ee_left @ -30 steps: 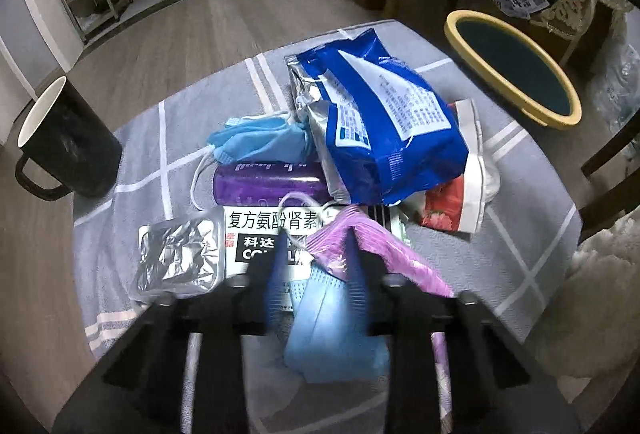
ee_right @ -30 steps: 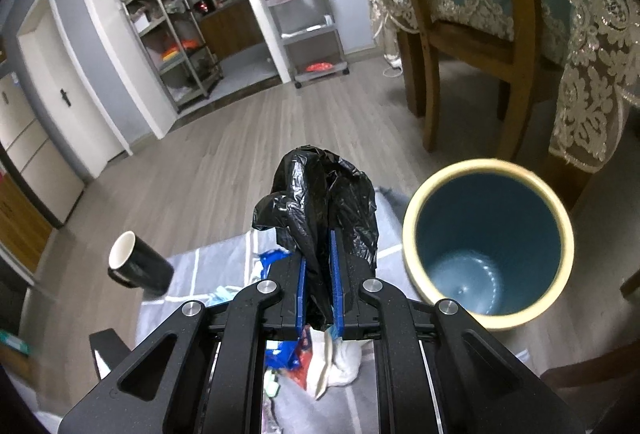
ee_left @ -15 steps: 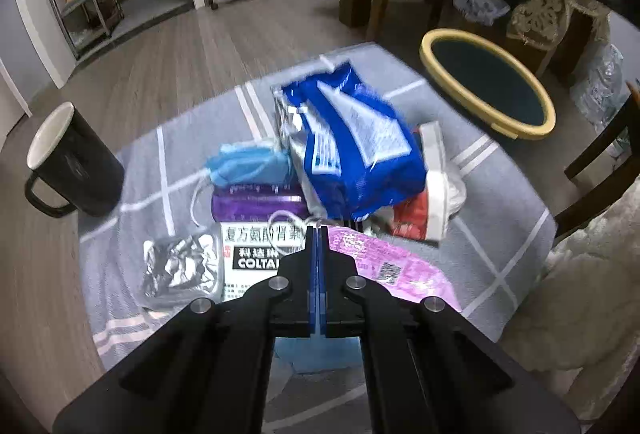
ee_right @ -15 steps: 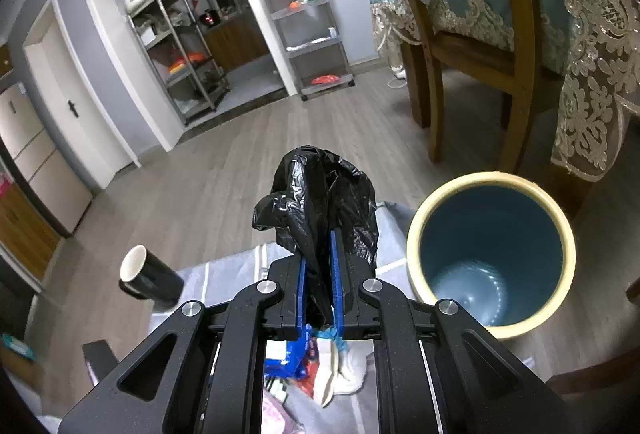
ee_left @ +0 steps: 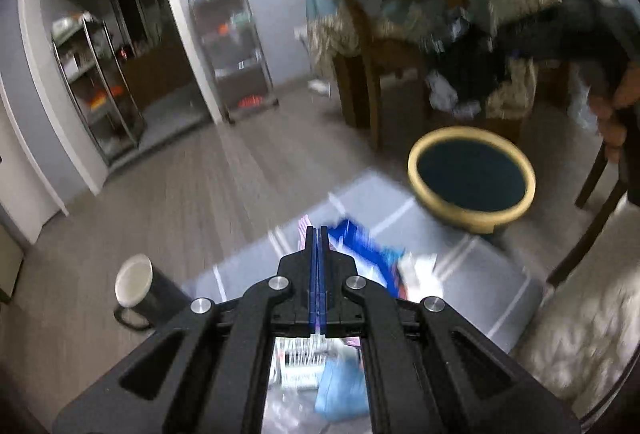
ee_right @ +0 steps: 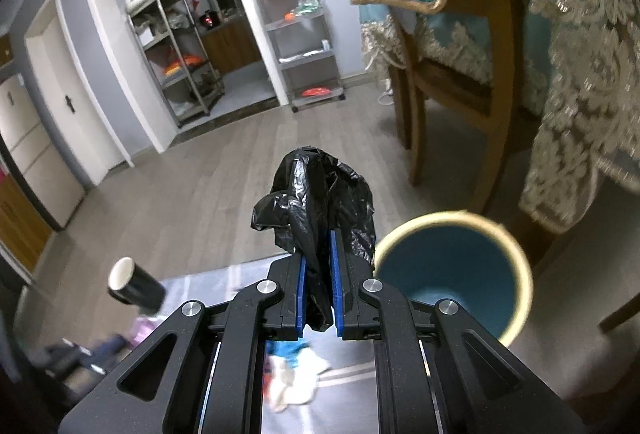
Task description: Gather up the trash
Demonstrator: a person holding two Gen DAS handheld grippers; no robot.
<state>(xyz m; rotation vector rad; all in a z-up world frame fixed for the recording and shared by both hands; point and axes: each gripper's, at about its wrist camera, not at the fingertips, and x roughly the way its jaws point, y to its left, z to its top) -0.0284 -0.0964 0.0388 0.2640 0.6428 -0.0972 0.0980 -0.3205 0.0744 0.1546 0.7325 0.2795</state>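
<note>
Under the left tongs: a blue face mask (ee_left: 340, 390) and a scrap of pink wrapper show, blurred, between the arms; whether either hangs from the pads cannot be told.
Left tongs (ee_left: 318, 230): pads pressed flat together, with no gap visible.
Right tongs (ee_right: 318, 234): clamped on a crumpled black plastic bag (ee_right: 316, 194), which bulges up past the tips.
Counter (ee_left: 480, 274): covered by a grey cloth with white lines, just beside the bin on its near side.
Trash pile: a blue snack bag (ee_left: 360, 246) and a white wrapper (ee_left: 420, 270) lie on the cloth, near the bin and left of it; details are smeared by blur.
Black mug (ee_left: 140, 290): on the counter's corner, well apart from the bin, far to its left.
Bin (ee_left: 472, 210): round, yellow rim, teal inside, standing upright on the floor; nothing can be made out inside it.
Person's hand (ee_left: 612, 114): above and right of the bin, at the frame edge, on a dark handle.
Wooden chair (ee_right: 496, 74): behind the bin, against a lace-edged tablecloth.
Metal shelf rack (ee_right: 304, 34): far behind the bin and to its left, against the wall.
</note>
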